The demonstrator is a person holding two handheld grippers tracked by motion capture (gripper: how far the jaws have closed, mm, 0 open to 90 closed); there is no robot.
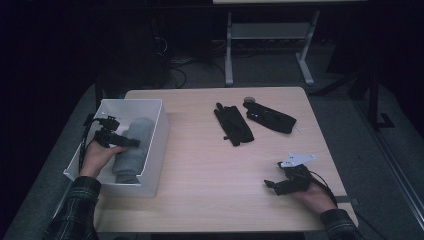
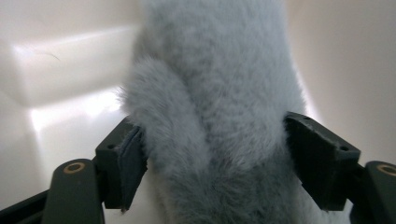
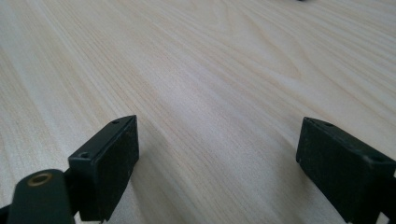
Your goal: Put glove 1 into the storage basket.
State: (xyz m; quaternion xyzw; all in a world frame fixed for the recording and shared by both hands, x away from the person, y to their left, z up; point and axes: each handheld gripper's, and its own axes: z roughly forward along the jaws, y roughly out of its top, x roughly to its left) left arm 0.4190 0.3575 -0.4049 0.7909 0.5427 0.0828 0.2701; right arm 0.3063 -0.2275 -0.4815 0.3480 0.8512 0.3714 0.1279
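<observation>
White bin (image 1: 159,131): at 9 o'clock on the table (image 1: 210,165), open-topped, plain white walls, long side running toward 12 o'clock.
Grey fleece roll (image 1: 131,147): lying inside the white bin along its length, nearer the wall toward 3 o'clock; pale blue-grey, fluffy short pile, soft rounded tube; in the left gripper view (image 2: 215,107) a smaller fuzzy fold overlaps the main body at 9 o'clock.
Left gripper (image 1: 134,142): inside the bin, held by the left hand (image 1: 100,157), pointing toward 3 o'clock across the roll.
Left tongs: wide, with the roll between the jaws; fur brushing both pads (image 2: 131,161); firm press not discernible, reads as released.
Black glove (image 1: 233,124): flat on the table at 12 o'clock of centre, fingers toward 11 o'clock, well apart from the bin.
Second black glove (image 1: 270,116): just beside the first at its 2 o'clock, lying slantwise, a small round item (image 1: 249,100) at its far end.
Right gripper (image 1: 270,185): at 4 o'clock on the table, held by the right hand (image 1: 315,197), low over bare wood (image 3: 201,70), grey three-cornered plate on top.
Right tongs: wide, nothing between the jaws.
Sleeves: plaid, entering from 6 o'clock on both sides.
</observation>
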